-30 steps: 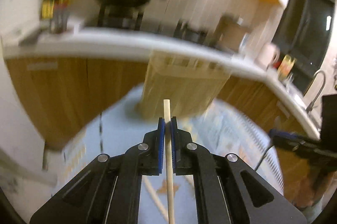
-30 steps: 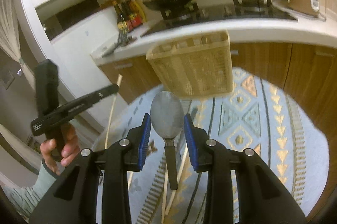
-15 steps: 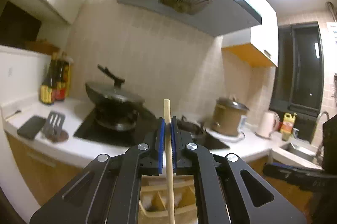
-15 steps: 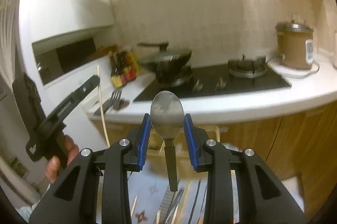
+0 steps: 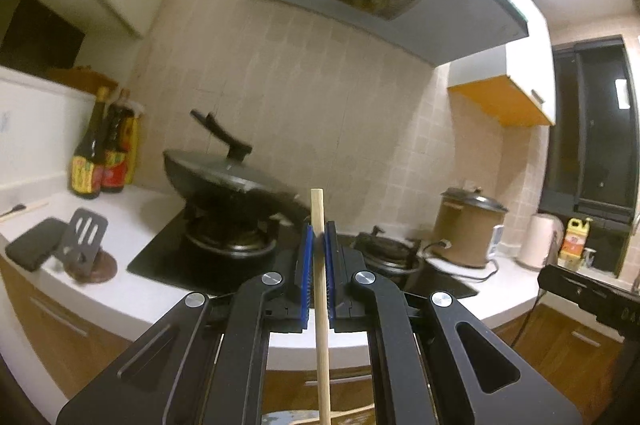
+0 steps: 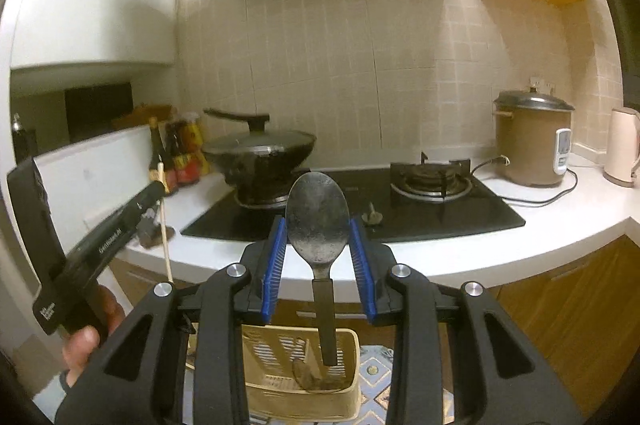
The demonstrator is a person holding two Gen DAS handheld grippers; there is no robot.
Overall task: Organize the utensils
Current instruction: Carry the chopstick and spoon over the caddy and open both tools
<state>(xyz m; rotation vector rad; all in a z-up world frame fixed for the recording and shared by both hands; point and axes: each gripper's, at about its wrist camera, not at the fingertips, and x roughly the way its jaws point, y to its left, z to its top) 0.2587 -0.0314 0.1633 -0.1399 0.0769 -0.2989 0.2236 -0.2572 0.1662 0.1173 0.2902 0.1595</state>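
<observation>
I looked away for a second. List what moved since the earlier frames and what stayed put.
Both grippers swung up: their views went from the rug and basket on the floor to the stove and wall, and the basket sank to the bottom of the right view. Nothing was taken or let go. The left gripper stays clamped on the chopstick, and the right gripper on the spoon.
</observation>
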